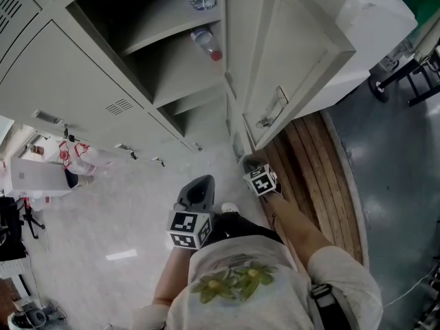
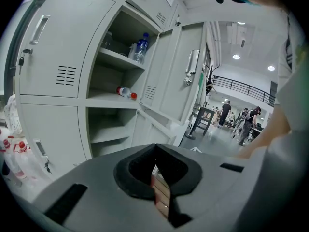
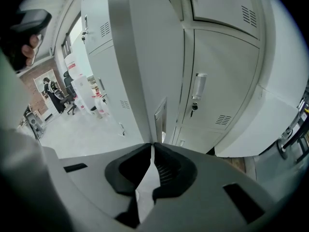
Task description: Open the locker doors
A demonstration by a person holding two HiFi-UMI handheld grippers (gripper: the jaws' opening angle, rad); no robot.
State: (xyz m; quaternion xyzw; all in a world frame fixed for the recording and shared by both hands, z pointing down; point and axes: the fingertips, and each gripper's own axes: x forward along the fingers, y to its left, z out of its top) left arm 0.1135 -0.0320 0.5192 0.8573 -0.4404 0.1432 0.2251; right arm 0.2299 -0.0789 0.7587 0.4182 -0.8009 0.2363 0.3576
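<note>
The grey lockers [image 1: 82, 88] stand ahead of me. An upper door [image 1: 289, 60] with a metal handle [image 1: 278, 105] stands swung open, showing shelves with a red-capped bottle [image 1: 206, 43] lying on its side. Under it the lower door [image 2: 154, 129] is ajar. My right gripper [image 1: 249, 162] is low down at that lower door. In the right gripper view its jaws [image 3: 153, 145] are shut on the door's pale edge [image 3: 145, 81]. My left gripper [image 1: 199, 184] hangs further back over the floor, and its jaws [image 2: 155, 149] are shut with nothing in them.
A curved wooden platform [image 1: 316, 177] lies to the right of the lockers. A white box-like unit [image 1: 371, 33] stands beyond the open door. A plastic bag with red print [image 1: 79, 157] sits at the left. People [image 2: 225, 112] stand far off in the hall.
</note>
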